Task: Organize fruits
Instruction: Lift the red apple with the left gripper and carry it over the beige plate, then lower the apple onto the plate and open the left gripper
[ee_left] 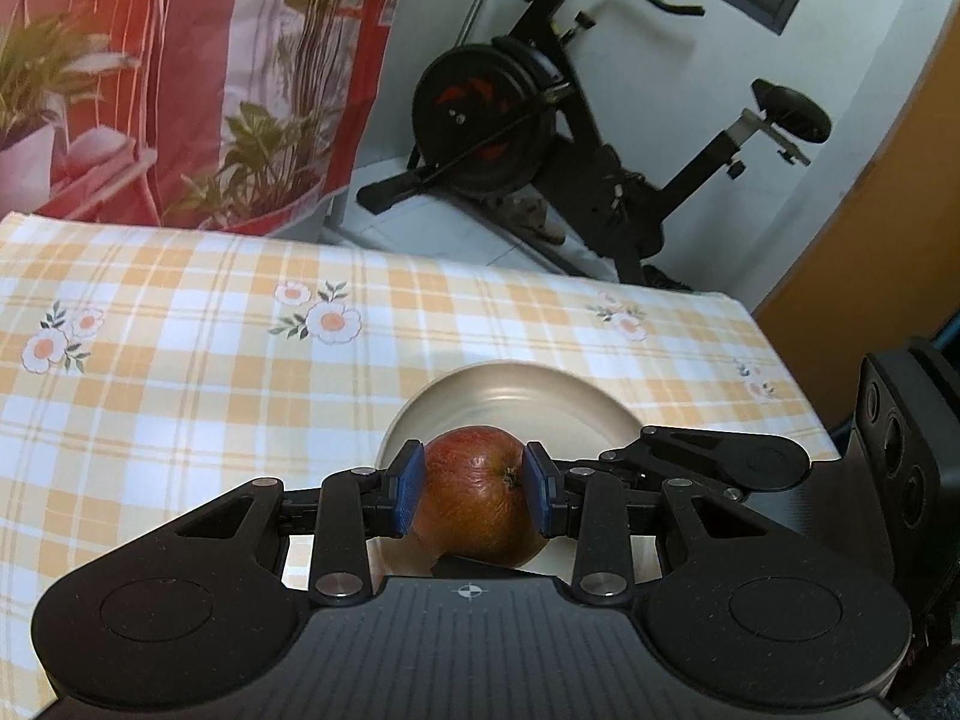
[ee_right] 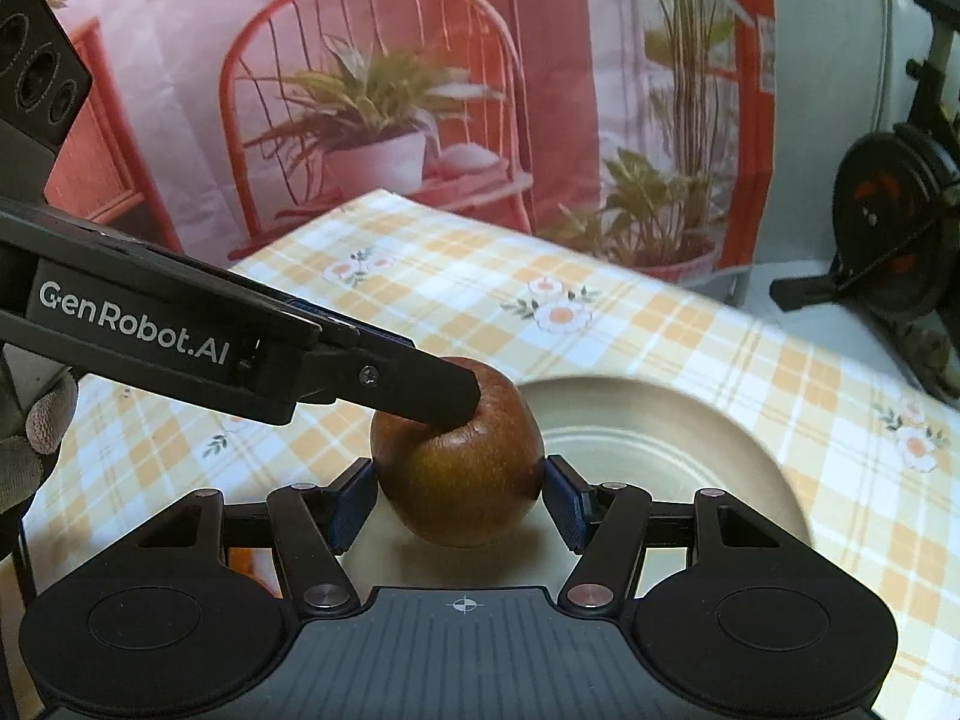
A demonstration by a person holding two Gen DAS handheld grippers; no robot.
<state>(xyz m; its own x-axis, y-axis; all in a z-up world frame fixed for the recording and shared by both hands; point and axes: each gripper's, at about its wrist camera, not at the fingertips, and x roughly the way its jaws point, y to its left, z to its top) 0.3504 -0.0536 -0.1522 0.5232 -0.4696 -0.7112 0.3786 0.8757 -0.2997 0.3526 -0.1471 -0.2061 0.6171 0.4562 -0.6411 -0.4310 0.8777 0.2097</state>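
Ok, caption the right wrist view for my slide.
Both tools grip one russet apple above a beige plate on the checked tablecloth.

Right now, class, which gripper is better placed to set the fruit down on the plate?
Left, probably. The left gripper clamps the fruit with the plate straight ahead of it. Seen from the right gripper, the plate lies off to one side.
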